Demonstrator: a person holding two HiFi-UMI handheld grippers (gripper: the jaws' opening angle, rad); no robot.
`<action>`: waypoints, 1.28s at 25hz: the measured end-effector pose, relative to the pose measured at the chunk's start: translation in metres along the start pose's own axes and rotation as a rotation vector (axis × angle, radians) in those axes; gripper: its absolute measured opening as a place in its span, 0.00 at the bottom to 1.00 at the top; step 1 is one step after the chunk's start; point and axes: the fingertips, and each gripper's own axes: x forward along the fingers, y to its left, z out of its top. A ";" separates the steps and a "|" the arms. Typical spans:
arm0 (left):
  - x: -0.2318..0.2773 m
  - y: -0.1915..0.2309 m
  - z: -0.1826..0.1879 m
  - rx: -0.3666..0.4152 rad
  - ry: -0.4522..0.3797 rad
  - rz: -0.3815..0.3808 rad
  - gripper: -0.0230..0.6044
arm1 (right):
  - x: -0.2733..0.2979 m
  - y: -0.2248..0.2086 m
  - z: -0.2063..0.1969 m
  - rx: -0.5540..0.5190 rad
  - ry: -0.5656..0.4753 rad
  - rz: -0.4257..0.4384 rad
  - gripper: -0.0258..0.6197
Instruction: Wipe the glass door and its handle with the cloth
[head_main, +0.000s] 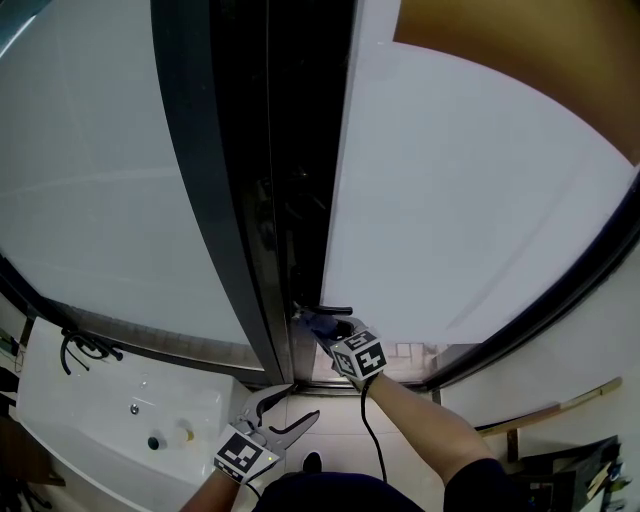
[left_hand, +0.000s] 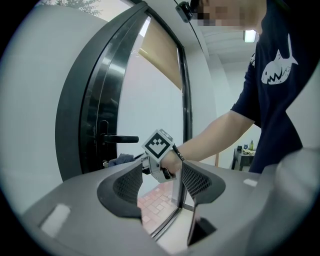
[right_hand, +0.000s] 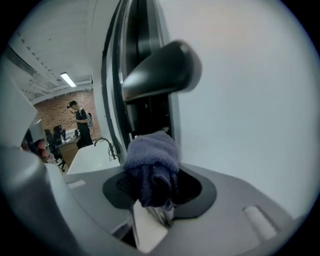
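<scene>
The right gripper (right_hand: 152, 195) has its jaws closed on a bunched blue-grey terry cloth (right_hand: 151, 159). It holds the cloth just under the black metal lever handle (right_hand: 161, 74) of the frosted glass door (right_hand: 240, 100), probably to rub the handle's underside. Whether cloth and handle touch is not clear. The cloth looks soft, thick and folded over itself. The left gripper (left_hand: 159, 186) hangs low, jaws apart and empty, out of the way.
</scene>
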 end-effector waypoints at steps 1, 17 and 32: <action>0.000 -0.001 0.002 -0.007 -0.003 0.000 0.43 | 0.005 0.009 -0.010 -0.008 0.028 0.026 0.28; -0.017 0.013 -0.012 -0.020 0.021 0.041 0.43 | 0.050 0.022 -0.006 -0.114 0.121 0.052 0.29; -0.009 -0.002 0.001 -0.004 0.003 0.016 0.43 | 0.006 -0.019 0.014 0.104 -0.016 -0.047 0.28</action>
